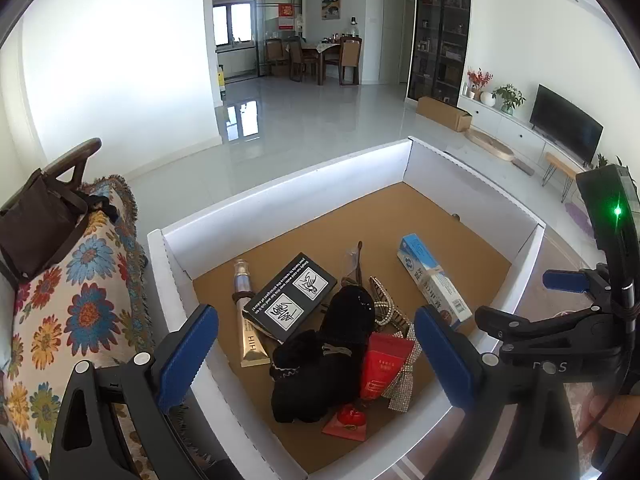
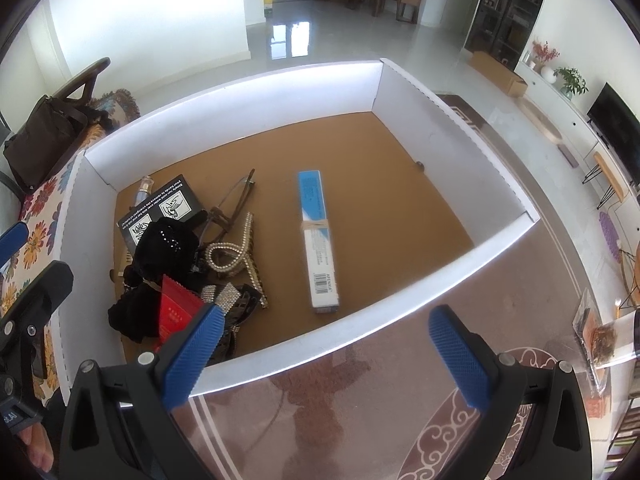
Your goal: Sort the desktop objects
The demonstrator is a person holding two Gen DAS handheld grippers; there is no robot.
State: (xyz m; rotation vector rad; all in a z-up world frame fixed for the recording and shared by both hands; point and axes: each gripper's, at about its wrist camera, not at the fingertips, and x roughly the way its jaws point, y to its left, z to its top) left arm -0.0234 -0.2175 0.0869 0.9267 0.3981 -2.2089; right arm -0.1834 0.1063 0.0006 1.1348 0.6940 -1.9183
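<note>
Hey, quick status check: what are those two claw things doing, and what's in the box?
Left gripper open, empty, over the pile. Right gripper open, empty, at the white box's near wall. Toothpaste box lies apart from the heap. Nothing blocking.

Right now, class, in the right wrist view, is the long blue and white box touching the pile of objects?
No: the blue and white box lies apart from the pile, bare brown floor between them.

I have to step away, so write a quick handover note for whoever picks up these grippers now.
Left gripper: open, empty, over the pile in the white box.
Right gripper: open, empty, above the box's near wall.
In the box: black card, gold tube, black pouch, red packet, pearl clips, blue-white toothpaste box lying apart.
Done: nothing held.
Left: sort the pile.
</note>
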